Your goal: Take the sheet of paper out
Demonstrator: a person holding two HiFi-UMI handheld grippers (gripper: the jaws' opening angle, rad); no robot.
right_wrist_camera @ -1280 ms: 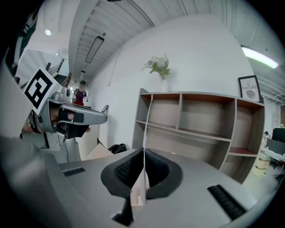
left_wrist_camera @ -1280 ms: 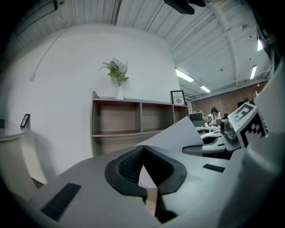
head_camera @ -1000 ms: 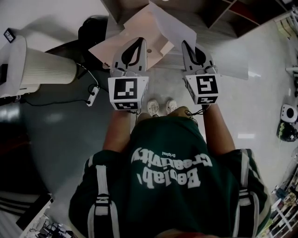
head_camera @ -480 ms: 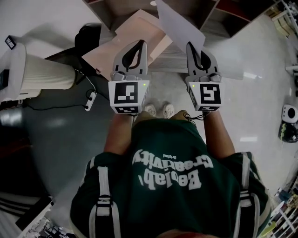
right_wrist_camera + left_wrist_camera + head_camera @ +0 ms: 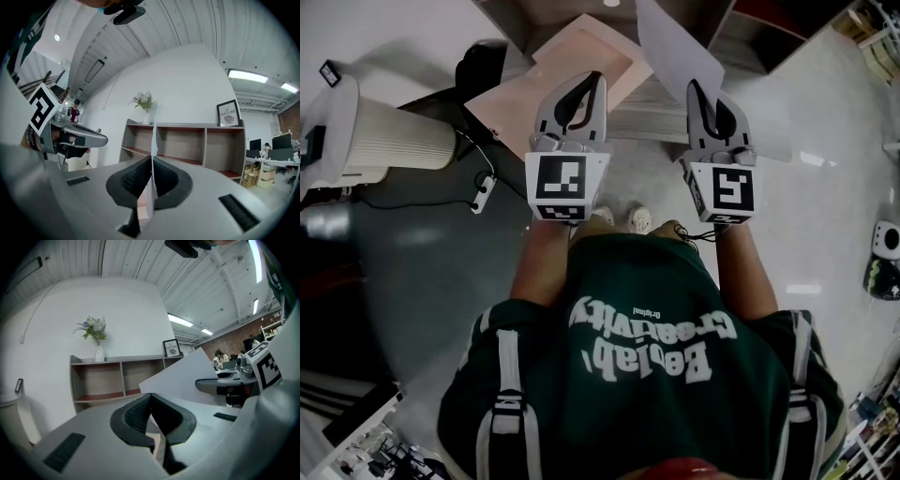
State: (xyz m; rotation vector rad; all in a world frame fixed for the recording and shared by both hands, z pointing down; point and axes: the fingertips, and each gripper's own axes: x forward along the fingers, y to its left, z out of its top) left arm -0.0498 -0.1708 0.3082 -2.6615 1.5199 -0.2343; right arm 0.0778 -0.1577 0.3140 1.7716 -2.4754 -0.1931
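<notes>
A white sheet of paper (image 5: 673, 45) hangs from my right gripper (image 5: 694, 85), whose jaws are shut on its lower edge. In the right gripper view the sheet (image 5: 153, 136) stands edge-on between the pads of that gripper (image 5: 151, 159). My left gripper (image 5: 594, 77) is shut on a pale pink envelope (image 5: 567, 70) that spreads out to the left below it. From the left gripper view a strip of that envelope (image 5: 155, 446) shows under the closed jaws of the gripper (image 5: 150, 397), and the sheet (image 5: 187, 378) rises to the right. Sheet and envelope overlap only slightly.
A grey shelf unit with red boards (image 5: 117, 380) stands ahead against the white wall, with a vase of flowers (image 5: 96, 333) and a framed picture (image 5: 228, 114) on top. A white ribbed cylinder (image 5: 384, 141), a cable with a switch (image 5: 483, 194) and a black object (image 5: 483, 58) are at the left on the floor.
Both grippers have risen a little. The sheet has gone up and to the right, further off the pink envelope.
</notes>
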